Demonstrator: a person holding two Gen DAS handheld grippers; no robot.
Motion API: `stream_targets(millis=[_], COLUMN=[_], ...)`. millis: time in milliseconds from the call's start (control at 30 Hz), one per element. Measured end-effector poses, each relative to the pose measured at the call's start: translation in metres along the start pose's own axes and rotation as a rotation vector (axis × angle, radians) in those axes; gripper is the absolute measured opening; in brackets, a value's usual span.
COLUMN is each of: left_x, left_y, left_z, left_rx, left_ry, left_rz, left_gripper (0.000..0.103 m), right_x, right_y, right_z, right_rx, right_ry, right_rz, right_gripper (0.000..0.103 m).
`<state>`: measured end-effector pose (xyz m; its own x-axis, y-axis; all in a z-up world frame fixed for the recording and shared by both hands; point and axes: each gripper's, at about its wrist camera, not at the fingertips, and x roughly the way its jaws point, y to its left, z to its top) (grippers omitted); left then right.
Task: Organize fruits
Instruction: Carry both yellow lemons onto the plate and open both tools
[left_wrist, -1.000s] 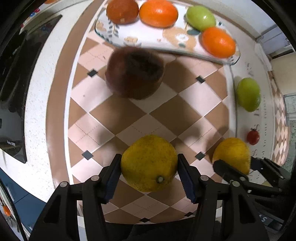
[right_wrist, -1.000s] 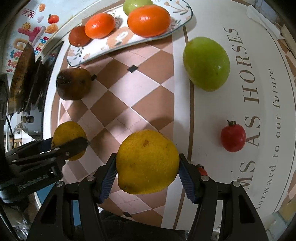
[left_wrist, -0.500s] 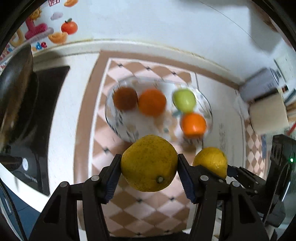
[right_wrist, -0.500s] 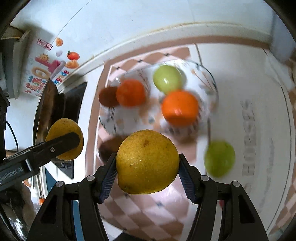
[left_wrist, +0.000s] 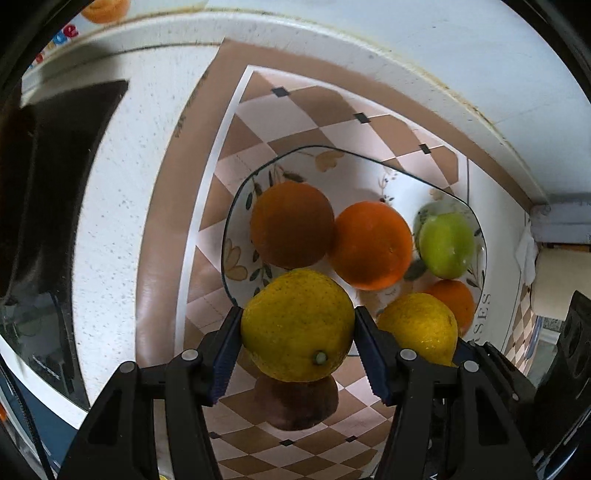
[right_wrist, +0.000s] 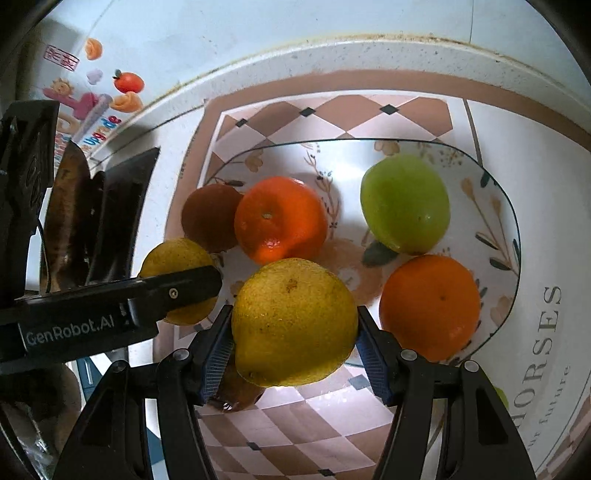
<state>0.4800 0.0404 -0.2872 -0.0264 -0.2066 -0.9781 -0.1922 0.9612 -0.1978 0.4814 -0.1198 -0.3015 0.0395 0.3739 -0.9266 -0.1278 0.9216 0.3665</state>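
Two yellow fruits hang over the plate (right_wrist: 515, 236), one clamped in each gripper: left gripper (left_wrist: 297, 345), right gripper (right_wrist: 293, 339). Next, I judge: lower into bare gaps, then release.

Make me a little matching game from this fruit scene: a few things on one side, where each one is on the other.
Things:
1. yellow fruit
2. green fruit
3. brown fruit
4. second yellow fruit

Places:
A. on the mat, off the plate
B. in the right tongs
C. on the plate
D. in the left tongs

Pairs: 1-B, 2-C, 3-A, 4-D
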Motion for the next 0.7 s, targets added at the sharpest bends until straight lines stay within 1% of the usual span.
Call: stream_targets(millis=[133, 233, 267, 300, 333, 400, 433, 467, 533, 600, 700], left_x=[0.006, 0.011, 0.013, 0.013, 0.014, 0.011, 0.008, 0.005, -0.004, -0.013, -0.025], left_y=[-0.002, -0.005, -0.005, -0.005, -0.006, -0.006, -0.007, -0.006, -0.006, -0.005, -0.002], left_z=[0.004, 0.005, 0.007, 0.007, 0.007, 0.008, 0.008, 0.009, 0.009, 0.007, 0.000], left_rx=[0.002, 0.010, 0.010, 0.008, 0.008, 0.009, 0.007, 0.008, 0.016, 0.028, 0.034], left_ry=[0.012, 0.035, 0.038, 0.040, 0.039, 0.027, 0.019, 0.012, -0.012, -0.033, -0.064], left_rz=[0.004, 0.002, 0.002, 0.004, 0.003, -0.003, -0.003, -0.006, 0.001, 0.014, 0.031], left_gripper=[0.057, 0.057, 0.057, 0.057, 0.057, 0.065, 0.077, 0.086, 0.088, 0.088, 0.089], right_x=[0.003, 0.003, 0.002, 0.000, -0.002, -0.007, -0.009, -0.011, -0.016, -0.024, -0.039], right_y=[-0.003, -0.003, -0.003, -0.003, -0.002, 0.000, 0.001, 0.002, 0.001, 0.001, -0.003], right_z=[0.004, 0.006, 0.006, 0.006, 0.006, 0.006, 0.005, 0.004, 0.001, -0.004, -0.011], right_rx=[0.014, 0.023, 0.026, 0.033, 0.034, 0.028, 0.025, 0.022, 0.021, 0.019, 0.019], right_ry=[0.014, 0.022, 0.022, 0.019, 0.013, 0.008, 0.009, 0.010, 0.006, -0.009, -0.036], right_rz=[-0.004, -0.007, -0.003, 0.004, 0.002, -0.005, -0.009, -0.020, -0.040, -0.076, -0.104], right_gripper=[0.066, 0.067, 0.073, 0.082, 0.085, 0.086, 0.088, 0.089, 0.090, 0.094, 0.094])
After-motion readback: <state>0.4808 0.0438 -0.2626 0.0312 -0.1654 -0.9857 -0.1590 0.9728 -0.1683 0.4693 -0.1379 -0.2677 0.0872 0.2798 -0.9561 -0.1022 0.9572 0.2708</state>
